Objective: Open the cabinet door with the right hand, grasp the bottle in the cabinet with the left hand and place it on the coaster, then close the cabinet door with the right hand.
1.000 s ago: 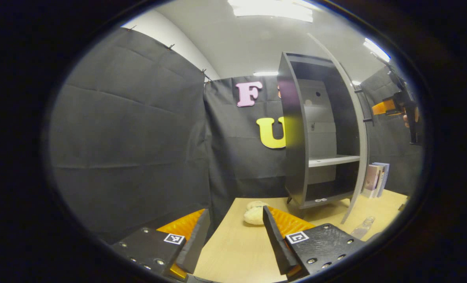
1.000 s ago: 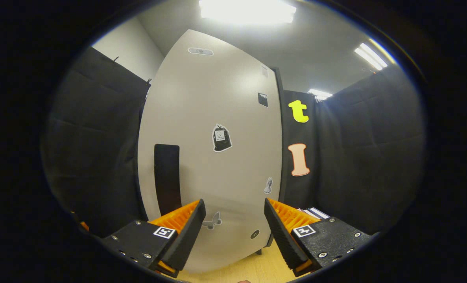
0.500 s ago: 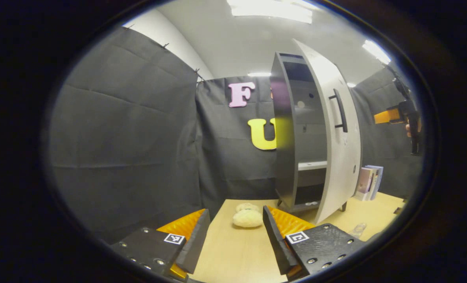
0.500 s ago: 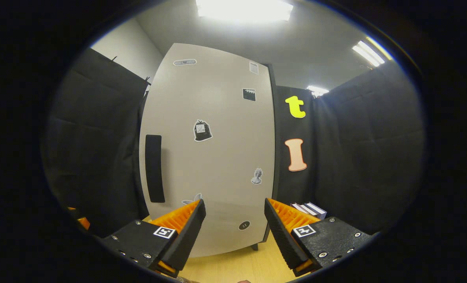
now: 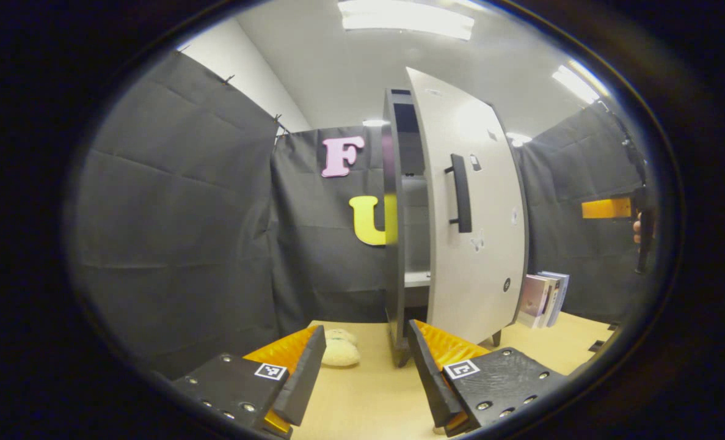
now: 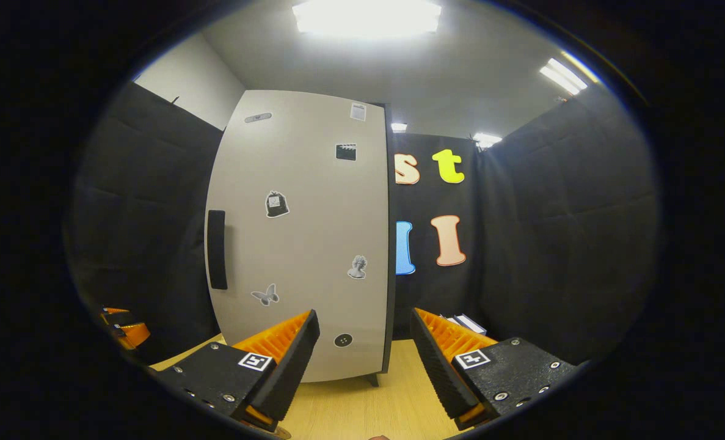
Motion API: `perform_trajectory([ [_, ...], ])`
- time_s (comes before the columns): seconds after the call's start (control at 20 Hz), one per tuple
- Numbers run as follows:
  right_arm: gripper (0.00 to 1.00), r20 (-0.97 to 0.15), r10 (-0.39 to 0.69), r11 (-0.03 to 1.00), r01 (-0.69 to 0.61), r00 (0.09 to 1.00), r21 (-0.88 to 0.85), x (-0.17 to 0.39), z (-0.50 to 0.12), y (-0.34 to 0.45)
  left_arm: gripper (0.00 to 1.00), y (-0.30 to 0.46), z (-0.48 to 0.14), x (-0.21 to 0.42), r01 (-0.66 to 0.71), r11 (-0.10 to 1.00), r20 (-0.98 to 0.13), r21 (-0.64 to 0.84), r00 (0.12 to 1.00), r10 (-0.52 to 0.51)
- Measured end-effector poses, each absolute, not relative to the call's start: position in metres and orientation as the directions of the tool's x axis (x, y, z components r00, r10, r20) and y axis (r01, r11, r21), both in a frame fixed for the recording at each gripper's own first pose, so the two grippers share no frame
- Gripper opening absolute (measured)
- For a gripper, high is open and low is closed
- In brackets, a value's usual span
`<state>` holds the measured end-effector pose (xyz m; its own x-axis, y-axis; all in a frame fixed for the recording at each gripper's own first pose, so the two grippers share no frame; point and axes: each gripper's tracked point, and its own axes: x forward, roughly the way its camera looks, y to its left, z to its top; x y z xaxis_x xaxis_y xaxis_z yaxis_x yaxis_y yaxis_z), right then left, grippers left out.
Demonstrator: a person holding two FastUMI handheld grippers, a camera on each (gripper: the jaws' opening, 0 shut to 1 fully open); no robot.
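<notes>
Right of centre in the left gripper view, the cabinet door [image 5: 472,232] stands nearly closed; both claws, left claw [image 5: 365,373] and right claw [image 6: 365,360], are released and hold nothing.

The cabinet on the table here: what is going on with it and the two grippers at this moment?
A person holds a gripper in each hand in front of the cabinet. Its door is nearly shut, with a narrow gap left through which a shelf shows. The left gripper is open and empty above the table, near a plush toy. The right gripper is open too, facing the door's front and not touching its handle. Books stand beside the cabinet.
</notes>
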<state>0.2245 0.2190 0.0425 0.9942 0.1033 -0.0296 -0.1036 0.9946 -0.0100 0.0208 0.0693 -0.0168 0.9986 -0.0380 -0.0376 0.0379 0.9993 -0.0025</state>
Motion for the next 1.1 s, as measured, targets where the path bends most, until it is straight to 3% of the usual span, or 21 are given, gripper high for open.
perform_trajectory([
  [0.95,0.93,-0.047,0.077,0.997,-0.075,0.996,0.035,0.217,0.005,0.112,0.78,-0.042,0.022,0.033,0.052,0.998,-0.021,0.016,0.998,-0.052],
  [1.0,0.93,-0.044,0.075,0.997,-0.074,0.996,0.038,0.218,0.004,0.111,0.82,-0.044,0.022,0.034,0.050,0.999,-0.022,0.014,0.999,-0.050],
  [1.1,0.93,-0.040,0.071,0.997,-0.069,0.997,0.039,0.219,0.004,0.110,0.78,-0.044,0.022,0.034,0.047,0.999,-0.022,0.012,0.999,-0.046],
])
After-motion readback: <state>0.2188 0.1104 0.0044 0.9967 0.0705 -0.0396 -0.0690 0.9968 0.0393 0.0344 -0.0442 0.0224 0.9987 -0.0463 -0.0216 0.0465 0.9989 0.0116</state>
